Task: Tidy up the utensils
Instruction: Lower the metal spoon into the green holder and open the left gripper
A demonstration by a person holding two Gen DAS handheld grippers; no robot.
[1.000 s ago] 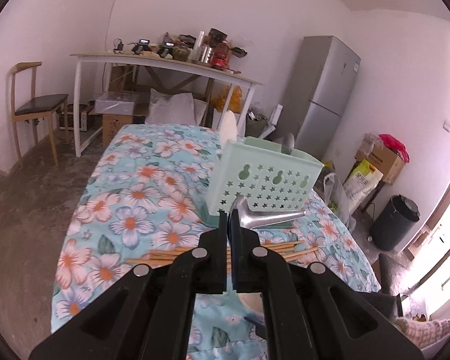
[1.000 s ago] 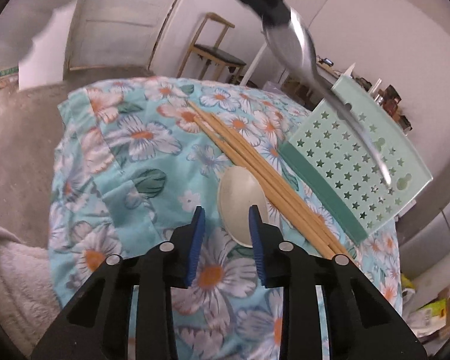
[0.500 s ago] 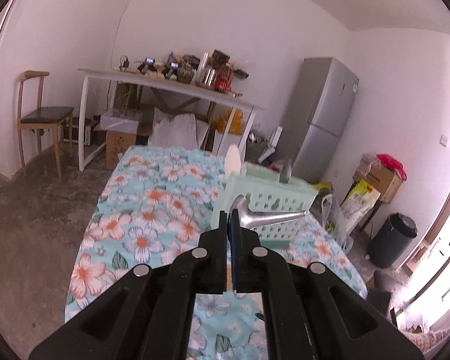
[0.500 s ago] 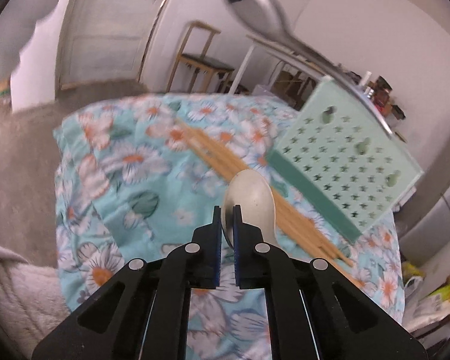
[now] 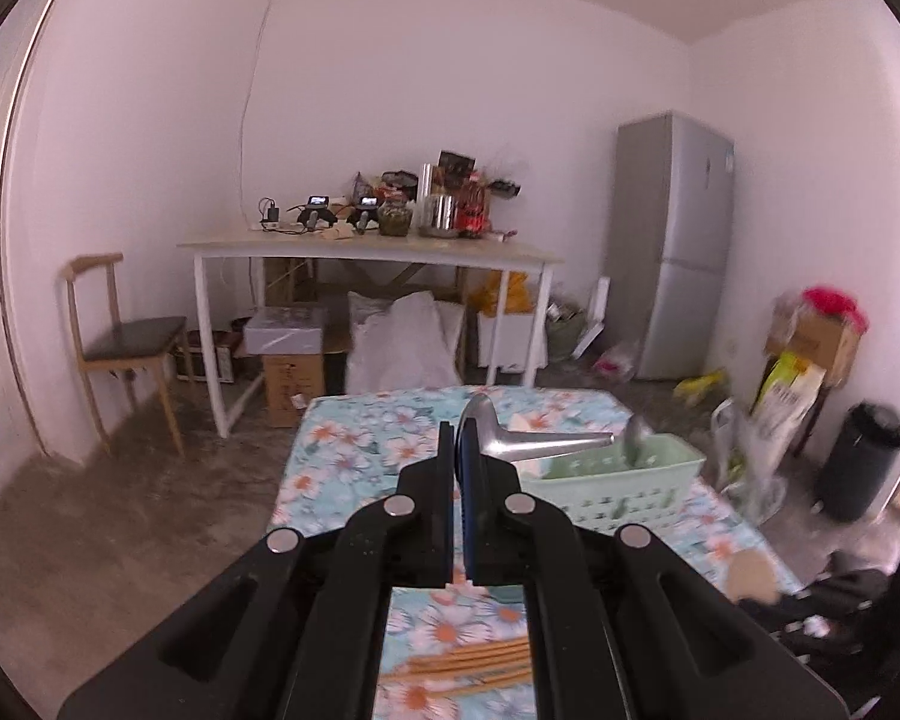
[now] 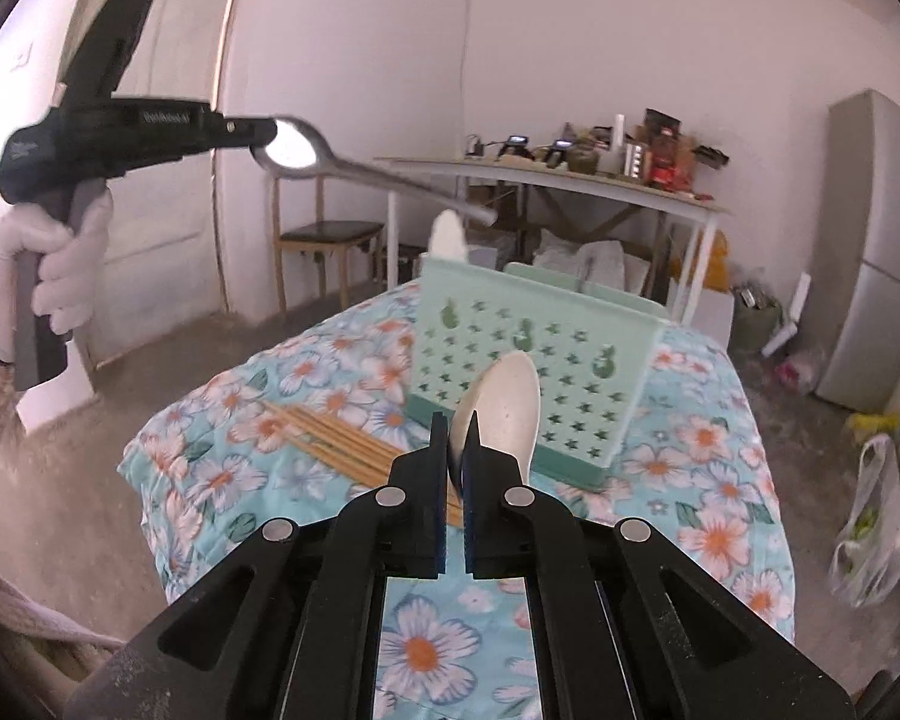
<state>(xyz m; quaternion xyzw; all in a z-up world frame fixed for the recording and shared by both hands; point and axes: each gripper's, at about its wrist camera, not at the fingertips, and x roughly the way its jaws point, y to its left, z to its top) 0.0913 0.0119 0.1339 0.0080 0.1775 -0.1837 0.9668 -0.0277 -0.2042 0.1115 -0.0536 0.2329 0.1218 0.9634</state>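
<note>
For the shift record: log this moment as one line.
left gripper: shut on metal spoon | right gripper: shut on white spoon | chopsticks: on tablecloth | basket: upright

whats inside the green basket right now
A white spoon pokes up at one end of the green basket, and a metal utensil end shows above its rim. The walls hide the bottom, so anything lying lower cannot be seen.

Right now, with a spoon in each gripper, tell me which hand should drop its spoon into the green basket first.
Right, probably. The right gripper holds the cream spoon low, directly before the green basket. The left gripper holds the metal spoon high and off to the side.
</note>
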